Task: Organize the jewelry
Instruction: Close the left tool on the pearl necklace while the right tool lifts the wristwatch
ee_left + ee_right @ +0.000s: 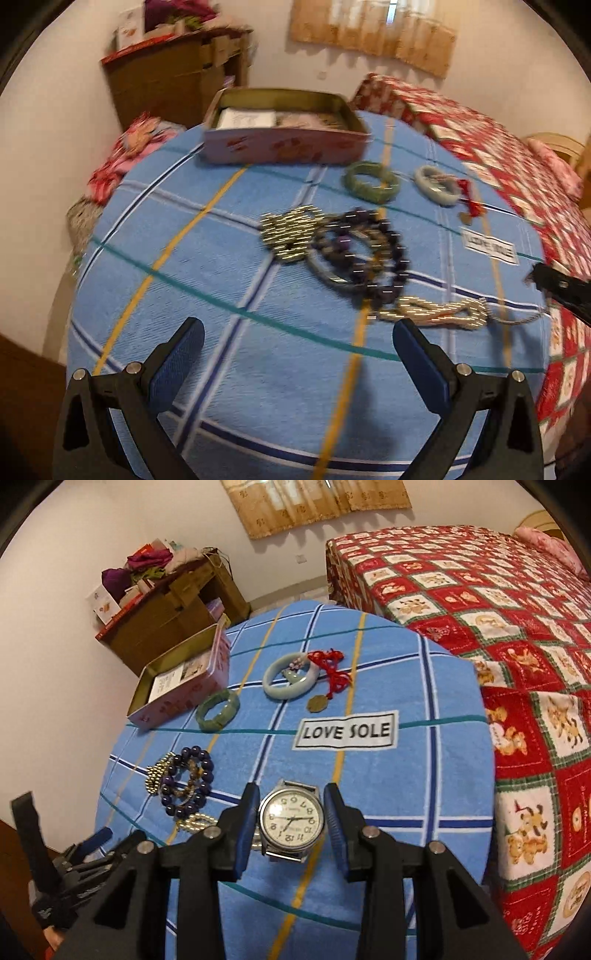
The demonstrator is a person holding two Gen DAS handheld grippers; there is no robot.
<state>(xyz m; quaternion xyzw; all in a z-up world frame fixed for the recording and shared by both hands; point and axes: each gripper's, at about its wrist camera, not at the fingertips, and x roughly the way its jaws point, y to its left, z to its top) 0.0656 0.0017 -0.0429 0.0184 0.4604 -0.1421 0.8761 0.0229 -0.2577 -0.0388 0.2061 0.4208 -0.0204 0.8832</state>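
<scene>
Jewelry lies on a blue plaid towel. My right gripper straddles a silver wristwatch, with small gaps between its pads and the case. My left gripper is open and empty over bare towel, short of a pearl strand. A pile of dark purple bead bracelets and gold beads lies ahead of it. A green bangle and a pale jade bangle with a red cord lie near the open pink tin.
A bed with a red patterned quilt runs along the right. A brown cabinet piled with boxes and cloth stands against the far wall. The towel bears a "LOVE SOLE" label.
</scene>
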